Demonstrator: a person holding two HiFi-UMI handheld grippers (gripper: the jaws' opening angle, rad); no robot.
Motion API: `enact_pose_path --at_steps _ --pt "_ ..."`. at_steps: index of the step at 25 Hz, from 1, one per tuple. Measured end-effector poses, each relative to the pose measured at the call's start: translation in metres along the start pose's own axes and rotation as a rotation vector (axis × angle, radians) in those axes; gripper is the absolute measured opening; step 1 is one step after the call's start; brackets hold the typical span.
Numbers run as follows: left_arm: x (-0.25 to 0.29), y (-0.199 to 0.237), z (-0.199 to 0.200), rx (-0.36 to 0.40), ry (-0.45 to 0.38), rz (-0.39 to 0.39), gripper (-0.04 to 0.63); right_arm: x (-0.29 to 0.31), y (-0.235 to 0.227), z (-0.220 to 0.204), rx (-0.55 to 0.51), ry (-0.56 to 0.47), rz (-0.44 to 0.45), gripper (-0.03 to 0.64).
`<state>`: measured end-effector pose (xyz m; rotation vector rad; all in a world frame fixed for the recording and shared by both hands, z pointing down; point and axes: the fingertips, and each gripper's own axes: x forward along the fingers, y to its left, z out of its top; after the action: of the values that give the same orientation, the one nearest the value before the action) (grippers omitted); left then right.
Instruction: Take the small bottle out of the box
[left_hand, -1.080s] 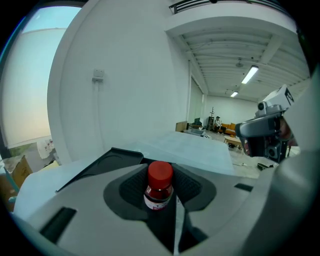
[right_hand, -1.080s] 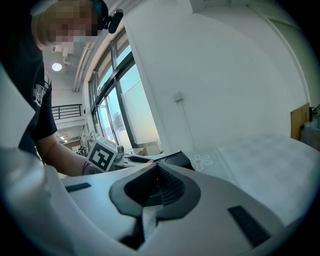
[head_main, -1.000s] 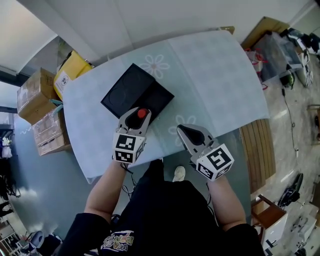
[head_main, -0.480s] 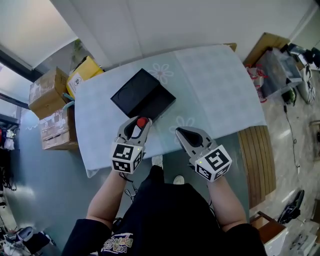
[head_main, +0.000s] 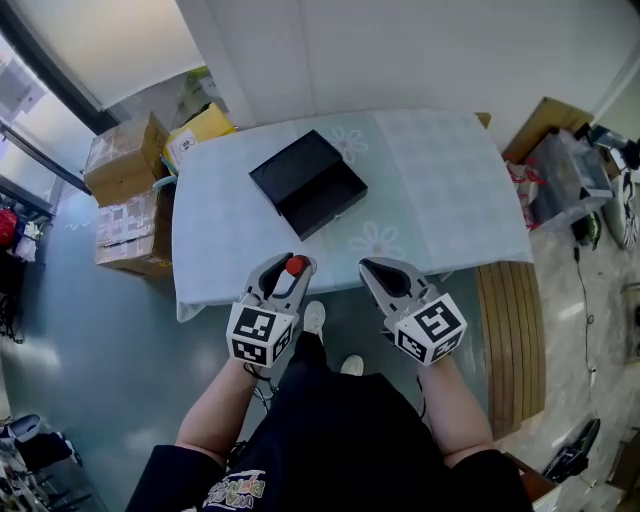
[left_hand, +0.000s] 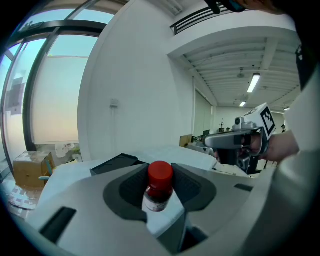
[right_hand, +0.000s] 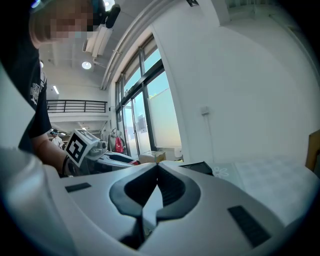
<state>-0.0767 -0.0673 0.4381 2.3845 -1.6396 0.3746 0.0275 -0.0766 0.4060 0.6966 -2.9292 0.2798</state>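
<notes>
A small bottle (left_hand: 159, 187) with a red cap and dark body stands upright between the jaws of my left gripper (head_main: 283, 276), which is shut on it. In the head view the bottle's red cap (head_main: 296, 266) shows just off the table's near edge. The black box (head_main: 308, 184) lies open on the light blue tablecloth (head_main: 440, 190), well beyond both grippers. My right gripper (head_main: 387, 277) is held beside the left one, shut with nothing in it (right_hand: 156, 192). The black box (left_hand: 114, 162) also shows past the left jaws.
Cardboard boxes (head_main: 128, 205) are stacked on the floor left of the table, with a yellow box (head_main: 203, 128) behind them. A wooden slatted bench (head_main: 512, 330) and bags stand to the right. A white wall runs behind the table.
Both grippers have drawn back from the box toward the table's near edge, the left still holding the bottle. The view has pulled away, so the table and box look farther off.
</notes>
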Motion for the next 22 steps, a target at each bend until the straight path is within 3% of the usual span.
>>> enact_pose_path --at_steps 12,22 --pt "-0.068 -0.02 -0.027 -0.048 0.024 0.051 0.163 -0.007 0.058 -0.02 0.016 0.046 0.089 0.021" --pt "-0.103 0.003 -0.035 -0.034 0.034 0.018 0.163 0.02 0.091 -0.03 0.035 0.064 0.082 0.021"
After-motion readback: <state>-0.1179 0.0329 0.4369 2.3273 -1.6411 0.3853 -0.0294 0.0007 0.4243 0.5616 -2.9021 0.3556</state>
